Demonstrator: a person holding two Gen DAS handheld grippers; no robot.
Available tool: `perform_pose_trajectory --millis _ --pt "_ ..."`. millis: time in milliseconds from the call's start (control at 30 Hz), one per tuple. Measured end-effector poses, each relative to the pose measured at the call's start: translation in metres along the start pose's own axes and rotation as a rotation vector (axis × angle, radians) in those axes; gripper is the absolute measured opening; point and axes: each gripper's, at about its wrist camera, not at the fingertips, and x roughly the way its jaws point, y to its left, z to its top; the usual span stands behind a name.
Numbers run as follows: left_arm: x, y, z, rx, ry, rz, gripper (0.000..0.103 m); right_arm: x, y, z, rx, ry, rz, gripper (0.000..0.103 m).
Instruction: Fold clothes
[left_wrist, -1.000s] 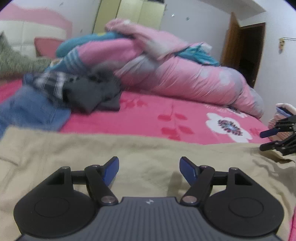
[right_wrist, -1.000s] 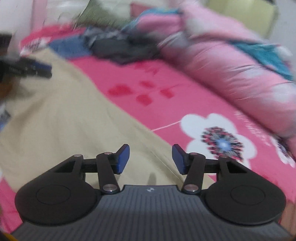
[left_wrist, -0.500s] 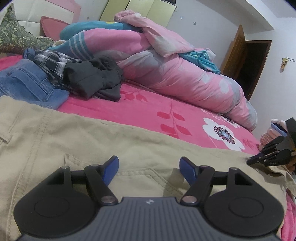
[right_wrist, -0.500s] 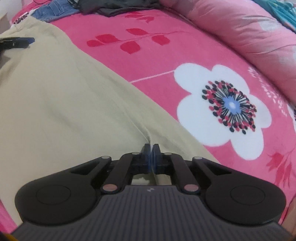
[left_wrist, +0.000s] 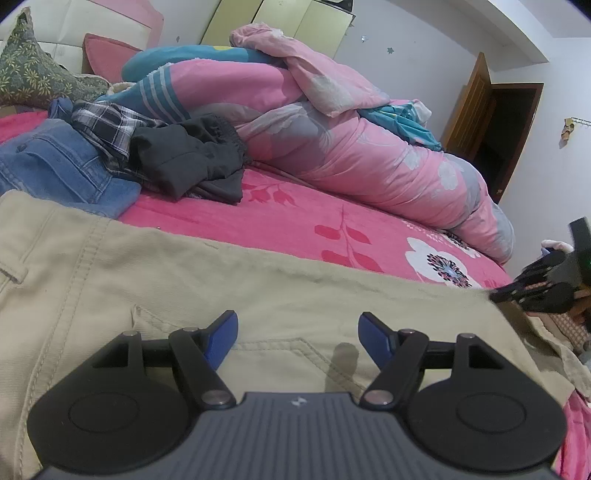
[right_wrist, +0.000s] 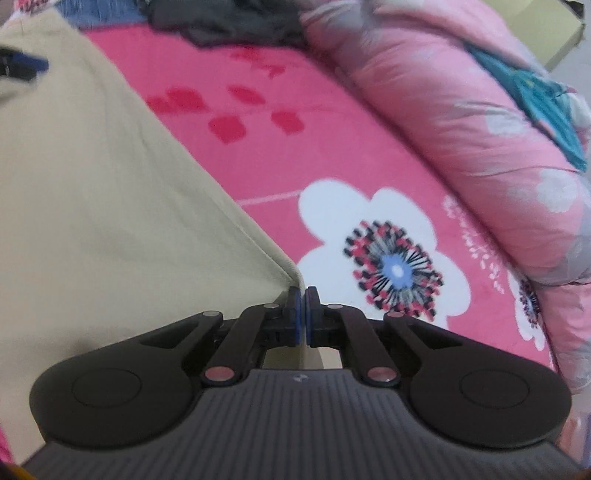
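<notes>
A pink quilt (left_wrist: 351, 158) is lying heaped along the far side of the flowered bedsheet (left_wrist: 295, 221); beyond the quilt, a wardrobe (left_wrist: 288, 22) and a brown door (left_wrist: 476, 99) are standing.

Left claw (left_wrist: 297, 334) agape, right claw (right_wrist: 303, 306) clamped

A bed with a pink flower-printed sheet (left_wrist: 295, 225) fills the room, a rolled pink quilt (left_wrist: 369, 173) lying across it. Behind stand pale walls (left_wrist: 424, 48), a yellow-green wardrobe (left_wrist: 280, 18) and an open brown wooden door (left_wrist: 476, 99).
</notes>
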Motion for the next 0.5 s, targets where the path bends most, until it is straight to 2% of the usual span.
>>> perform_pose_trajectory --millis 133,200,267,300,333,400,500 --pt "0.0 0.0 0.0 0.001 -0.001 -0.003 0.073 0.029 0.002 -0.009 0.015 0.039 0.027 0.002" --pt "0.0 0.0 -0.001 0.003 -0.002 -0.001 0.073 0.036 0.001 -0.014 0.036 0.031 0.039 0.004" --pt "0.0 0.0 -0.002 0.004 -0.002 0.002 0.073 0.03 -0.009 -0.018 0.097 0.005 0.036 0.018" --pt "0.0 -0.001 -0.002 0.005 -0.001 0.003 0.073 0.024 -0.015 -0.02 0.129 -0.011 0.033 0.031" --pt "0.0 -0.001 -0.002 0.007 0.0 0.005 0.073 0.018 -0.022 -0.023 0.162 -0.026 0.033 0.039" --pt "0.001 -0.002 -0.002 0.011 0.002 0.01 0.073 0.001 -0.035 -0.031 0.226 -0.037 0.029 0.051" --pt "0.002 -0.004 -0.002 0.025 0.006 0.027 0.073 -0.032 -0.051 -0.048 0.3 -0.095 0.0 0.062"
